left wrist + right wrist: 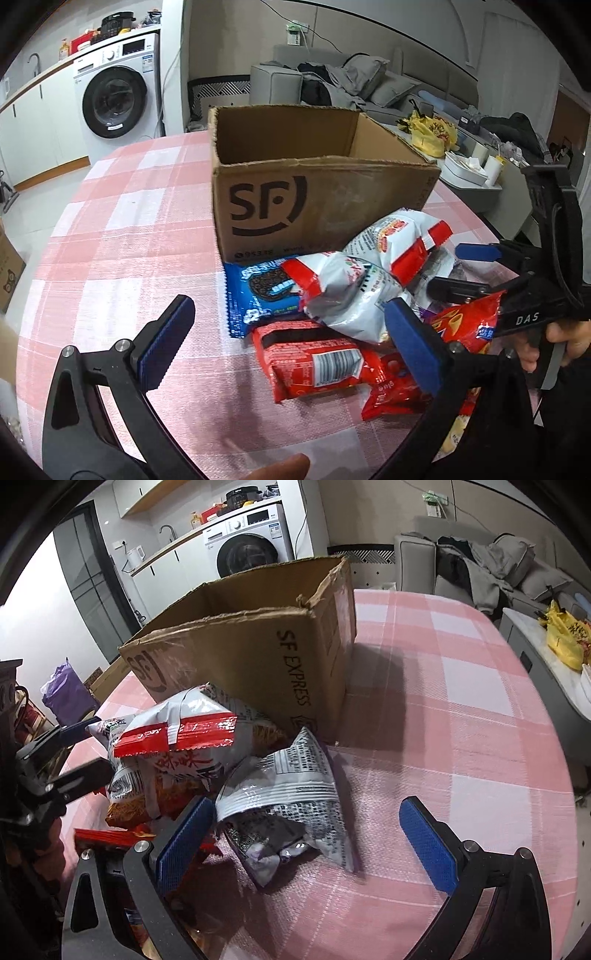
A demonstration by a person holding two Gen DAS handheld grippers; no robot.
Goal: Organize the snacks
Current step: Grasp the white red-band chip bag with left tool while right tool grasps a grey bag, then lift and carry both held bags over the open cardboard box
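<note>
1 cardboard box (314, 184), about 7 snack packets (351, 299), 2 grippers, 1 washing machine (118, 92)

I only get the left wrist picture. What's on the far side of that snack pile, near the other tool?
Observer: A crinkled silver packet lies on the tablecloth, right of the red-and-white bag.
Operator: Is that tool holding it?
Observer: No. The right tool is wide open, with the packet lying ahead between its fingers.
Operator: Anything printed on the box's other side?
Observer: Yes, the cardboard box reads SF EXPRESS there.
</note>
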